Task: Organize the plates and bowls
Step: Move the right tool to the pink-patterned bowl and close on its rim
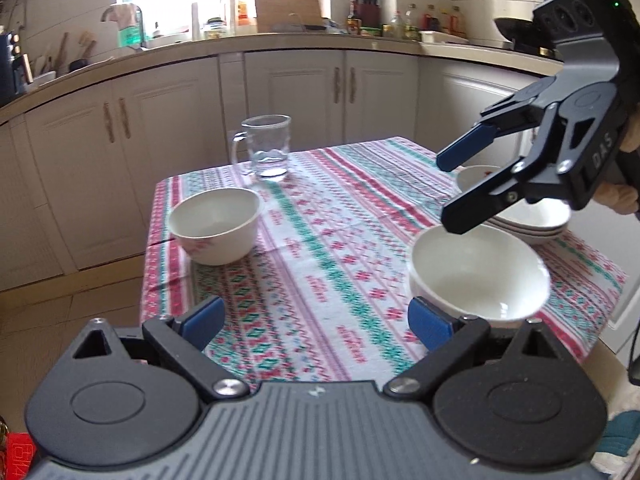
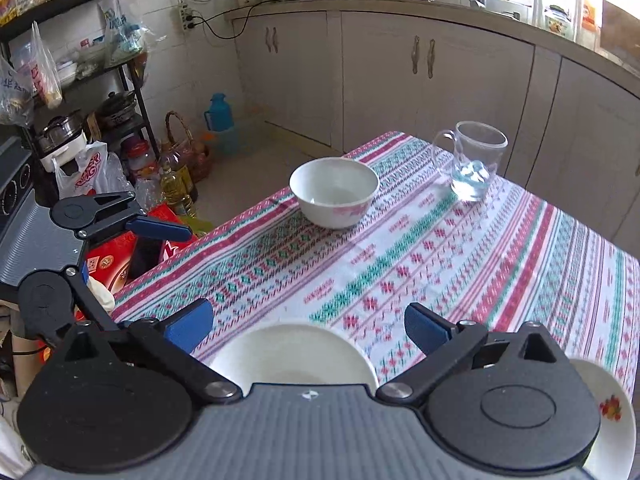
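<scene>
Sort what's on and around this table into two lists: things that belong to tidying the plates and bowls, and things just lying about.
Belongs to the job:
- far bowl
- near bowl
- stack of plates
- left gripper, open
- right gripper, open

Just lying about:
- glass mug with a little water
- patterned tablecloth
- bottles on the counter
- oil bottle on the floor

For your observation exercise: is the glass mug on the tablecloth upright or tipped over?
Upright. The glass mug stands on its base on the tablecloth, its open rim facing up and its handle at the side.
</scene>
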The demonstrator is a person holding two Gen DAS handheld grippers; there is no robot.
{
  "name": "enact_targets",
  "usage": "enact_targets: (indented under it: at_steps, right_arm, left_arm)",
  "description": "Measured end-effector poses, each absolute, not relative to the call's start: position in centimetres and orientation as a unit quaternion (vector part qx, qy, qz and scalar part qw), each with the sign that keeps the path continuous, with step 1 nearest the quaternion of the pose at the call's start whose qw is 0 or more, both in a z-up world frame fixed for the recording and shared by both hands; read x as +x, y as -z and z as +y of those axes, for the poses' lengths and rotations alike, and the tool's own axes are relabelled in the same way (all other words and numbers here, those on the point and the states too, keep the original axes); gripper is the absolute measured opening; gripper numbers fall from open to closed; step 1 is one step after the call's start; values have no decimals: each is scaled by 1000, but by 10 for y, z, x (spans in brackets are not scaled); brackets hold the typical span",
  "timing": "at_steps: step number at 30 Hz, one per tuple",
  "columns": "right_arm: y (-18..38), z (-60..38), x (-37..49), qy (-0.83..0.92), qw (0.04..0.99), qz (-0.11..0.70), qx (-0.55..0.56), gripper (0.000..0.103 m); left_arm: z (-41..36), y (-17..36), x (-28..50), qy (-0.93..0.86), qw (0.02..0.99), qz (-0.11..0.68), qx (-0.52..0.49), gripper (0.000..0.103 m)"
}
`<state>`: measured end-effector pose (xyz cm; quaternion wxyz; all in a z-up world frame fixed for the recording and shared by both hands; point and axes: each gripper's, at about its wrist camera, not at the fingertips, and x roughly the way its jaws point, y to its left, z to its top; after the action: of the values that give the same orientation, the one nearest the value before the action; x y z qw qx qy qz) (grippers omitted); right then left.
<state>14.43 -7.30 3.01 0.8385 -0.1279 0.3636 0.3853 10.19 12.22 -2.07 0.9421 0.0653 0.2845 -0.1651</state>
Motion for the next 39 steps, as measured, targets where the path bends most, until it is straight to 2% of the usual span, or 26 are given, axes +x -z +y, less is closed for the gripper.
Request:
enact_targets:
  at_steps: [15, 31, 39]
  right_arm:
    - [-34, -4, 206, -391, 824, 372, -174, 103]
    - [-17, 39, 290, -395, 807, 399, -181, 102]
    - [7, 53, 325, -391, 794, 429, -178, 97]
  left_arm:
    - [170, 38, 160, 108, 956, 270, 34, 98]
    - [173, 60, 224, 109, 958, 261, 44, 98]
    - [166, 72, 243, 123, 956, 264, 47, 97]
